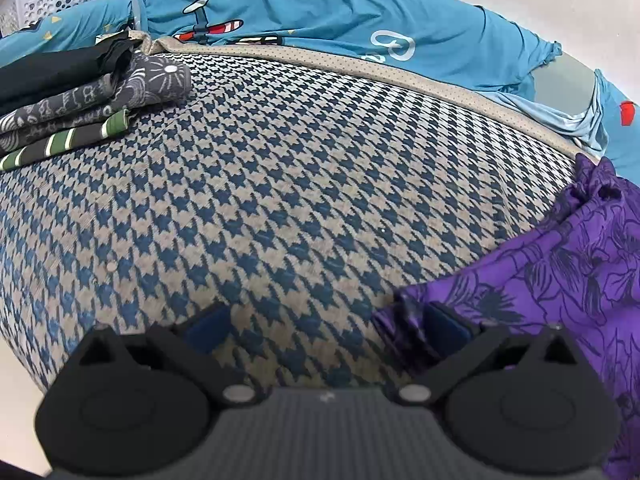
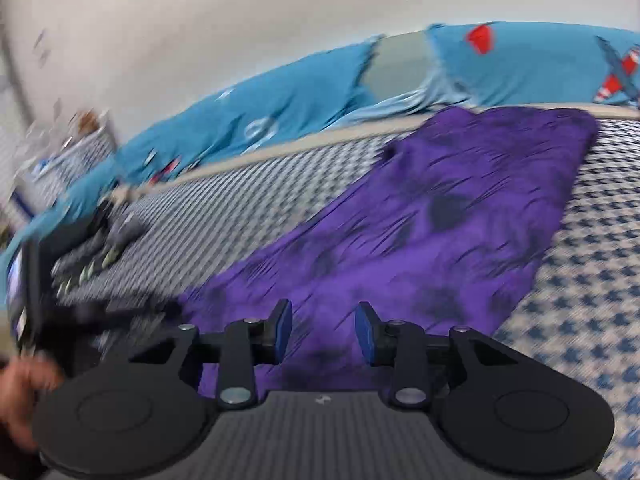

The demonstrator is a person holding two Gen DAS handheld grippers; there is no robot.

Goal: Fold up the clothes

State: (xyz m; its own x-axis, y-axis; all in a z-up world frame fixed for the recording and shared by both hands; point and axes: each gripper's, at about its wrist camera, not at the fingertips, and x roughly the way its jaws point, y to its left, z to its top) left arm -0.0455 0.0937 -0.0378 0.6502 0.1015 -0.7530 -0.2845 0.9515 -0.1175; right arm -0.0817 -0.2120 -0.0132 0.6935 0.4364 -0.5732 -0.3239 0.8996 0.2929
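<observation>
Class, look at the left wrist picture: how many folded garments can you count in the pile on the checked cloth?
3, stacked at the far left: a black one on top, a grey patterned one beneath, a green-striped one at the bottom. The frame edge may hide more.

Purple garment (image 2: 432, 216) spread over houndstooth cover (image 2: 592, 280)

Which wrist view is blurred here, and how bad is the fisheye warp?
Right wrist view: heavy motion smear across the purple garment and the folded pile; only the right gripper stays sharp. Left wrist view: crisp houndstooth cover, but it bulges strongly and the corners vignette; the left gripper fingers look soft, out of focus.
</observation>
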